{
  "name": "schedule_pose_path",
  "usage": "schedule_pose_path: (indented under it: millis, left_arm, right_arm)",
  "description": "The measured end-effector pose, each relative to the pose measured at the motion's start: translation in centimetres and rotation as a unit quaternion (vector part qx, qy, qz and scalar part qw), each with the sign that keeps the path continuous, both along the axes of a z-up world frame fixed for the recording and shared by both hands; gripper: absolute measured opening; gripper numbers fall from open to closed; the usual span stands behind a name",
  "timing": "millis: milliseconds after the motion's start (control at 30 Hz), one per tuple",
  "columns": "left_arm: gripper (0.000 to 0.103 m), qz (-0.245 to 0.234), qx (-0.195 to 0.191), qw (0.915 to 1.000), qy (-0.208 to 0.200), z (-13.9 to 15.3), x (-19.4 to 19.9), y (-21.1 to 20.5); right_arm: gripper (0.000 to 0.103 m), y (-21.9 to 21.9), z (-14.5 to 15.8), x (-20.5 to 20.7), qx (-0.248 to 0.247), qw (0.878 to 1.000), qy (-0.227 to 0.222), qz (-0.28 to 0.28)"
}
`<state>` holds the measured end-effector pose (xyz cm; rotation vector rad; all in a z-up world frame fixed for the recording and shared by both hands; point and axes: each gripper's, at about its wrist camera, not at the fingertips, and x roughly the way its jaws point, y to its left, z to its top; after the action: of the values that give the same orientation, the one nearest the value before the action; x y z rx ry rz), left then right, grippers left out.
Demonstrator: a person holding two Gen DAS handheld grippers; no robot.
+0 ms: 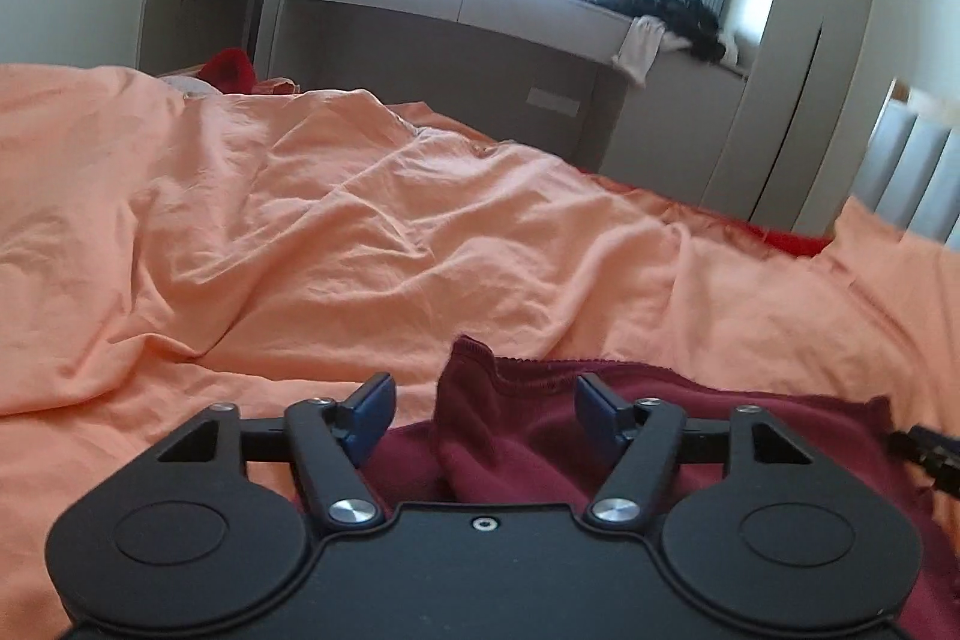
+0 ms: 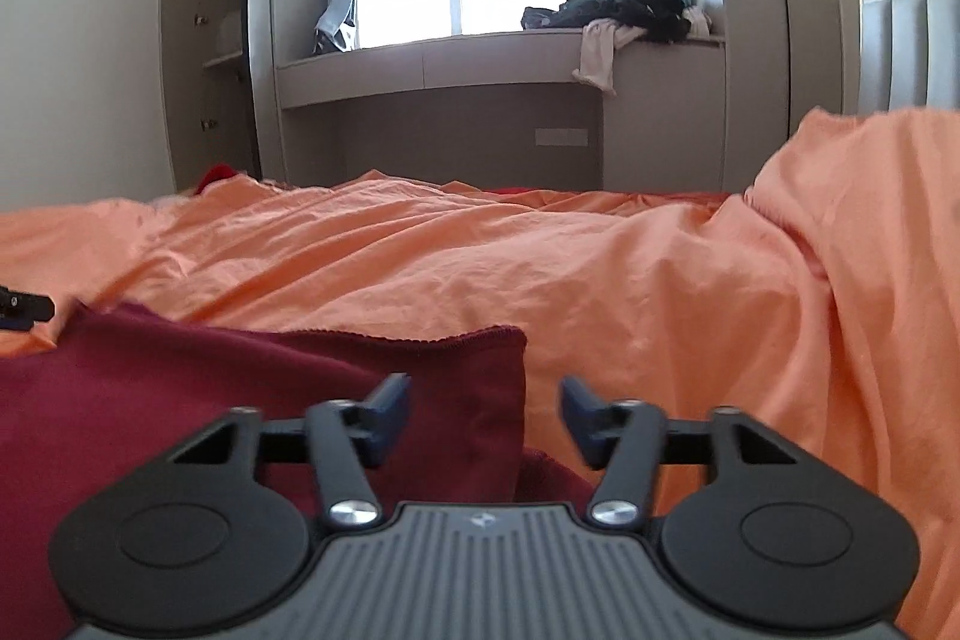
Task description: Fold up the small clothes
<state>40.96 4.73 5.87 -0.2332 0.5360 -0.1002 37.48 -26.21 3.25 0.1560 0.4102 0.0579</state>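
Note:
A dark red garment [image 1: 690, 400] lies on the orange bed cover [image 1: 360, 220], close in front of both grippers. In the left wrist view my left gripper [image 1: 483, 391] stands open; a raised corner of the garment stands between its blue pads [image 1: 372, 400], touching neither. In the right wrist view my right gripper [image 2: 485, 391] is open as well. The other hemmed corner of the garment [image 2: 240, 370] sits in front of its left pad [image 2: 393, 400] and reaches into the gap. Each gripper's tip shows at the edge of the other's view.
The rumpled orange cover [image 2: 600, 268] rises in a thick fold at the right. Beyond the bed, a window seat holds a pile of dark clothes [image 2: 630, 7]. A grey padded headboard [image 2: 900, 40] stands at the right, an open wardrobe [image 2: 222, 40] at the left.

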Motion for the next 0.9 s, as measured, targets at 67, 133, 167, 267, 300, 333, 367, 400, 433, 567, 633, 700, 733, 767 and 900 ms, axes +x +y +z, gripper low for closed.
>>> schedule_pose_path:
  millis: [67,133,167,267,300,333,367,400,433,567,633,700,733,767,900]
  left_arm:
    - [0.083,-0.01,-0.017,0.9998,0.0,0.4,-0.7,0.9]
    - [0.086,-0.016,-0.026,0.9995,-0.001,0.6,-1.4,1.5]
    - [0.087,-0.021,-0.025,0.9995,0.001,0.7,-1.8,1.7]
    - [0.094,-0.033,-0.017,0.9993,-0.002,0.9,-3.0,2.1]
    - [0.096,-0.036,-0.014,0.9992,-0.004,0.9,-3.4,2.1]
    - [0.097,-0.042,-0.011,0.999,-0.007,0.9,-3.9,2.1]
    - [0.098,-0.049,-0.007,0.9987,-0.009,0.8,-4.4,2.1]
    - [0.098,-0.057,-0.001,0.9983,-0.01,0.7,-4.9,2.0]
    - [0.098,-0.066,0.009,0.9977,-0.011,0.6,-5.5,1.9]
    - [0.086,-0.091,0.075,0.9929,-0.016,0.0,-7.3,1.0]
    - [0.072,-0.095,0.098,0.9905,-0.013,-0.3,-7.7,0.6]
    - [0.061,-0.103,0.091,0.9904,0.001,-0.6,-7.5,0.7]
    - [0.05,-0.108,0.082,0.9906,0.013,-0.8,-7.2,0.8]
    - [0.044,-0.109,0.076,0.9908,0.026,-1.0,-6.9,0.9]
    - [0.033,-0.118,0.069,0.9898,0.04,-1.6,-6.4,0.8]
  right_arm:
    - [0.086,-0.5,0.1,-0.5,0.019,1.0,-0.001,0.005]
    - [0.09,-0.8,0.3,-0.9,0.034,0.999,-0.001,0.011]
    - [0.095,-1.0,0.3,-1.1,0.042,0.999,0.0,0.015]
    - [0.103,-1.6,0.3,-1.9,0.065,0.998,-0.001,0.024]
    - [0.103,-1.5,0.3,-1.9,0.068,0.997,0.0,0.025]
    - [0.103,-1.6,0.2,-2.0,0.069,0.997,-0.002,0.024]
    - [0.103,-1.7,0.1,-2.0,0.07,0.997,-0.003,0.024]
    - [0.103,-1.6,0.0,-1.9,0.072,0.997,-0.003,0.023]
    - [0.103,-1.6,-0.1,-1.8,0.073,0.997,-0.002,0.021]
    - [0.103,-1.4,-0.4,-1.3,0.075,0.997,-0.006,0.018]
    - [0.099,-1.2,-0.6,-1.0,0.071,0.997,-0.006,0.014]
    - [0.09,-0.9,-0.7,-0.7,0.066,0.998,-0.006,0.012]
    - [0.089,-0.8,-0.7,-0.7,0.063,0.998,-0.005,0.012]
    - [0.087,-0.7,-0.8,-0.6,0.06,0.998,-0.004,0.013]
    - [0.079,-0.4,-1.2,-0.2,0.051,0.998,0.001,0.021]
